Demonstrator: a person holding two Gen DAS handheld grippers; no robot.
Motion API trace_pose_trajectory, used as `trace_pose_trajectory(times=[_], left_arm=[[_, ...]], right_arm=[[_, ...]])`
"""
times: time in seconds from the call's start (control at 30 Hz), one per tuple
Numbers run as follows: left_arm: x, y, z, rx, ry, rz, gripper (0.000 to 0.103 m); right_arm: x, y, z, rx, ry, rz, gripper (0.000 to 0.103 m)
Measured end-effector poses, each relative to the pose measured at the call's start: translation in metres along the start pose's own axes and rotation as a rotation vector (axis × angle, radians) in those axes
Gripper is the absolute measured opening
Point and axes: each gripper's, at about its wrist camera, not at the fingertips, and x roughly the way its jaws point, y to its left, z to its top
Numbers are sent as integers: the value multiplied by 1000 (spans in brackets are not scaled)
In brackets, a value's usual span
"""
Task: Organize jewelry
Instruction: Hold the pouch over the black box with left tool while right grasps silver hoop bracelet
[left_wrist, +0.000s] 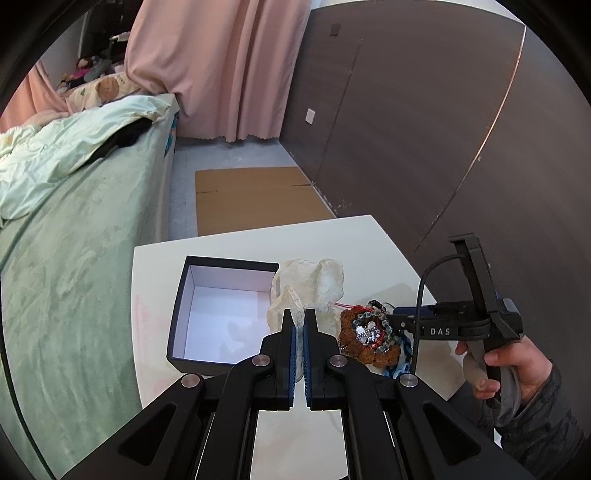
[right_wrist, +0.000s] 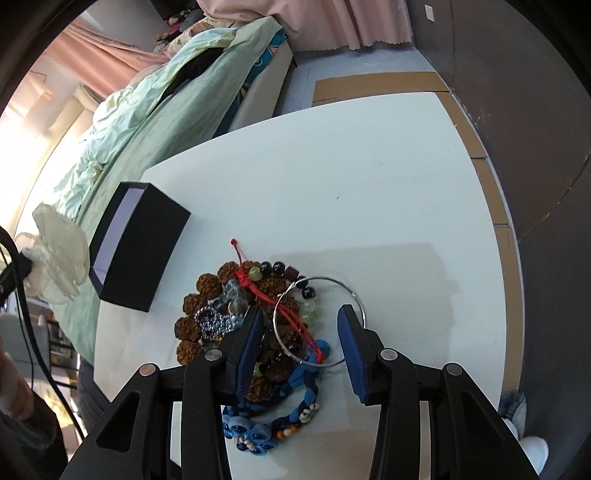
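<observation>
Pinching gauzy pouch (left_wrist: 295, 314): left tool (left_wrist: 299, 321); knobbly seed bracelet (right_wrist: 192, 325) heaped.

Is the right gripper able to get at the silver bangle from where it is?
Probably yes. The right gripper hangs open right over the bangle, which lies on top of the jewelry pile, nothing covering it; only a red cord crosses it.
</observation>
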Motion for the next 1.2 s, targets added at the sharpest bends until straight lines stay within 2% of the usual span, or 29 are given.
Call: trace_pose_trajectory(times=[0.13,0.2,0.23,0.43,0.73,1.03,1.2], left_arm=[[-1,0,-1,-1,-1,0,3],[-2,1,-1,-3,-2,1,3],[-2,1,-1,-4,-2,1,3],[0,3,-3,-8,3,-1,3],[6,3,-5,-13,11,-7,3],[11,4,-10,-16,22,-15,3],[13,3,-12,-16,30,-18,3]], right_arm=[[0,-3,2,2,7,10,38],[-1,-5,1,11,16,30,29],[-2,-7,0,24,23,60,21],[-10,-14,-5,73,2,92,10],[-31,-19,-10,125,-52,147,10],[-35,-21,-28,213,-64,392,10],[-26,-33,-37,276,-60,351,10]])
